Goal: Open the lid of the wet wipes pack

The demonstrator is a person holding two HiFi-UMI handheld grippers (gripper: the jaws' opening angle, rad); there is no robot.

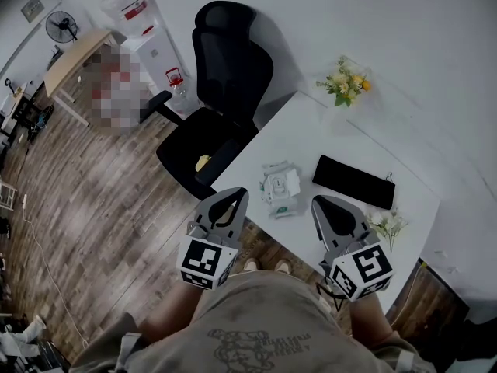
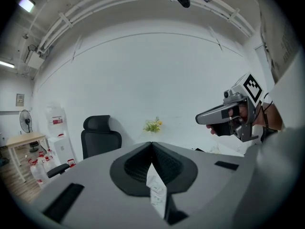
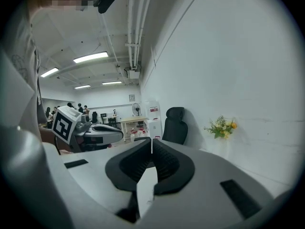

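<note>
Fingers (image 2: 138, 165) of left gripper (image 1: 241, 195) and right gripper (image 1: 318, 202) closed; wet wipes pack (image 1: 280, 186) white.

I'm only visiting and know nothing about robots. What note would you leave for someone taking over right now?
Left claw: shut, nothing gripped, held clear of the pack.
Right claw: shut, nothing gripped, also clear.
Wet wipes pack: lying on the white table, ahead of and between the two claws; neither touches it.
Done: cannot tell; the pack is too small in the head view to show whether its lid is open.
Left: check the lid; if closed, probably steady the pack with one claw and lift the lid with the other.
</note>
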